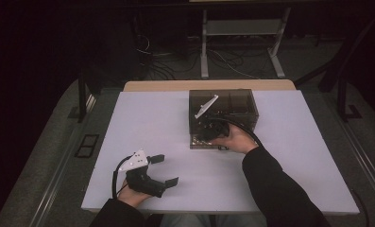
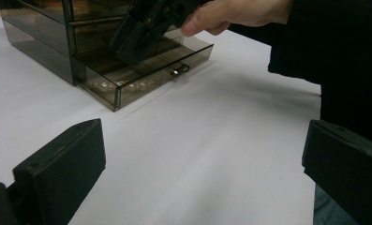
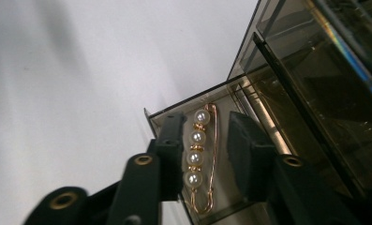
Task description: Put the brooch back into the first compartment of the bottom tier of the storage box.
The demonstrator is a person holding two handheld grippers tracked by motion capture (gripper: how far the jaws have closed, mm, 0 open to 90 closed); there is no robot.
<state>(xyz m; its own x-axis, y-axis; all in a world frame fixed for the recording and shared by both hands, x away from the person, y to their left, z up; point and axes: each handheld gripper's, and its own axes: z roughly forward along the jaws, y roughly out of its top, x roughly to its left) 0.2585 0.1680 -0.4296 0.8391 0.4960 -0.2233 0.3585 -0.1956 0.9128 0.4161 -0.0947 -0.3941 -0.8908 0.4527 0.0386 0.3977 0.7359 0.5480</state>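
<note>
High view: the left gripper [image 1: 167,169] rests wide open and empty on the near left of the white table [image 1: 142,127]. Left gripper view: the smoky drawer box [image 2: 57,33] has its bottom drawer [image 2: 146,70] pulled out. Right gripper view: the right gripper [image 3: 207,150] reaches into this drawer, jaws partly open on both sides of a pearl pin [image 3: 198,154], probably not yet touching it.

white table top [image 1: 166,123], wooden edge at far side. smoky clear drawer box [image 1: 244,101] resting toward far middle, bottom drawer [image 2: 141,77] pulled out. left gripper [image 1: 165,169] resting near front-left edge.
</note>
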